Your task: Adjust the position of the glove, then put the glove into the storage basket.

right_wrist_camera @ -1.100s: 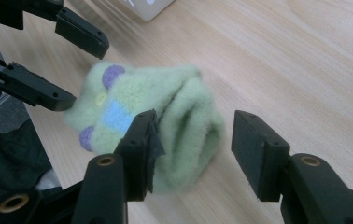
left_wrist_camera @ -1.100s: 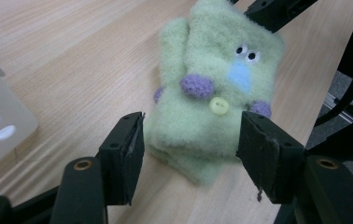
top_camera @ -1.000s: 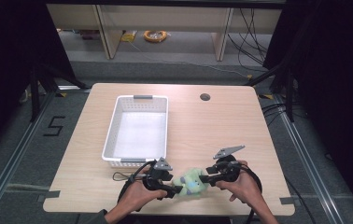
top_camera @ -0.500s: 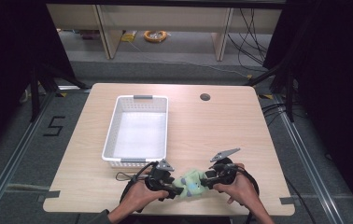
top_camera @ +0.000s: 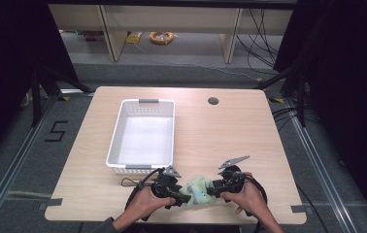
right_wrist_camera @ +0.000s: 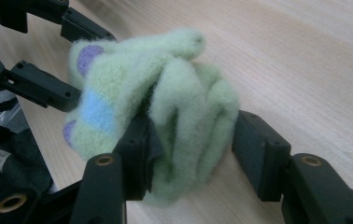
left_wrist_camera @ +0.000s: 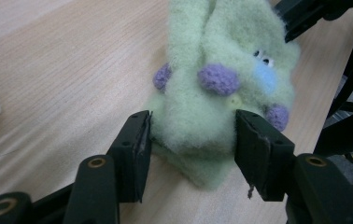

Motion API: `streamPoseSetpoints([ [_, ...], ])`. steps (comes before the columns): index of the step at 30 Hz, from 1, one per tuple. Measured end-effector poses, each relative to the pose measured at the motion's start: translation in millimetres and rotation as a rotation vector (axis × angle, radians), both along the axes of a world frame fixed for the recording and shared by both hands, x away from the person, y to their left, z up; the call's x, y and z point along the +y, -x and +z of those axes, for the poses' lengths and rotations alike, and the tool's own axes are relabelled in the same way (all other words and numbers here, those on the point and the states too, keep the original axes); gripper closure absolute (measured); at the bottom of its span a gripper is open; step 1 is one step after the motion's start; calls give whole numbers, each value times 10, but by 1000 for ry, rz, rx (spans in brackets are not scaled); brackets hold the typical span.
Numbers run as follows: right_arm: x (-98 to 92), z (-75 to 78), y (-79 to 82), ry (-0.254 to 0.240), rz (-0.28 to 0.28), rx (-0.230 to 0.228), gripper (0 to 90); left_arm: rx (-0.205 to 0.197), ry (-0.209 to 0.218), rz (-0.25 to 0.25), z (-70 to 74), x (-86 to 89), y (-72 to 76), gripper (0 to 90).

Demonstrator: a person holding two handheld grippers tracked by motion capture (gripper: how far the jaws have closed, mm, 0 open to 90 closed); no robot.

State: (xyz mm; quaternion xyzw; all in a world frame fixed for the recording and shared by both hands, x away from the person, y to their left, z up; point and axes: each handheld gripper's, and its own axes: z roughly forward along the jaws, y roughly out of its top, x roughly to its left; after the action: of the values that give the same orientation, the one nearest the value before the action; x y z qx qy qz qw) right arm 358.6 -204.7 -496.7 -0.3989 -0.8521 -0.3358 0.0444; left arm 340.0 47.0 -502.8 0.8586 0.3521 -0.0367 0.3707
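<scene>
Wooden table (top_camera: 249,131), near edge: my left gripper (left_wrist_camera: 192,140) has been closing and my right gripper (right_wrist_camera: 193,140) clamps the same green plush toy (top_camera: 197,188) beside white basket (top_camera: 145,103).

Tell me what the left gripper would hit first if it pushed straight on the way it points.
The green plush toy: the left gripper has just been closing, and its jaws already stand on either side of the toy's lower end. Beyond the toy sits the right gripper, probably next in line, though depth is hard to judge.

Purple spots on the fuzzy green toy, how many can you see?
3 in the left gripper view on the green toy: one at its left side, one in the middle, one low on the right. More may hide in the folds.
</scene>
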Motion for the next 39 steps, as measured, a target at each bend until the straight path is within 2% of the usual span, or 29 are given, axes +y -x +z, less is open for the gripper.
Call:
streamPoseSetpoints([
  [1, 0, 0, 0, 0, 0, 0, 506, 0, 0, 0, 0, 0, 0, 453],
  [2, -7, -12, -5, -13, 4, 23, 514, 6, 8, -1, -16, 6, -12, 445],
  [3, -9, -21, -9, -22, 7, 17, 517, 11, 13, 2, -16, 5, -9, 442],
  [4, -12, -21, -10, -32, 13, 31, 521, 10, 8, 3, -15, 4, -12, 442],
  [7, -7, -28, -8, -30, 21, 30, 557, -4, 4, -8, -16, -6, -4, 448],
  [9, -8, -32, -11, -39, 26, 38, 584, -1, 3, 0, -13, -11, 8, 473],
  [12, 2, -29, -1, -54, 36, 52, 631, -27, 23, -27, -19, -7, 27, 541],
  [13, -3, -30, -8, -48, 46, 37, 643, -36, 24, -31, -16, -13, 40, 562],
  [17, 6, -19, 6, -49, 54, 32, 678, -49, 37, -42, -23, -6, 53, 623],
  [18, 11, -18, 19, -53, 55, 19, 698, -68, 39, -45, -22, -4, 66, 660],
  [19, 19, -8, 34, -53, 46, 33, 703, -80, 33, -54, -14, -6, 74, 670],
  [20, 18, -10, 32, -60, 58, 25, 710, -88, 34, -47, -10, -16, 88, 683],
  [21, 12, -12, 26, -48, 62, 1, 716, -93, 34, -64, -6, -12, 83, 692],
  [24, 11, -2, 39, -54, 72, -11, 731, -96, 48, -56, -12, 3, 80, 717],
  [26, 11, 5, 46, -48, 69, -14, 735, -97, 47, -57, -9, 4, 85, 722],
  [27, 14, 10, 52, -47, 80, -30, 742, -99, 49, -51, -3, -5, 98, 731],
  [28, 16, 14, 56, -44, 78, -33, 744, -117, 48, -62, 3, -12, 103, 733],
  [33, 0, 31, 61, -60, 93, -36, 753, -112, 53, -71, 12, 9, 98, 742],
  [34, 3, 40, 67, -53, 88, -41, 755, -120, 45, -71, 22, 15, 103, 743],
  [39, 15, 88, 81, -50, 99, -56, 761, -123, 58, -73, 51, 26, 133, 749],
])
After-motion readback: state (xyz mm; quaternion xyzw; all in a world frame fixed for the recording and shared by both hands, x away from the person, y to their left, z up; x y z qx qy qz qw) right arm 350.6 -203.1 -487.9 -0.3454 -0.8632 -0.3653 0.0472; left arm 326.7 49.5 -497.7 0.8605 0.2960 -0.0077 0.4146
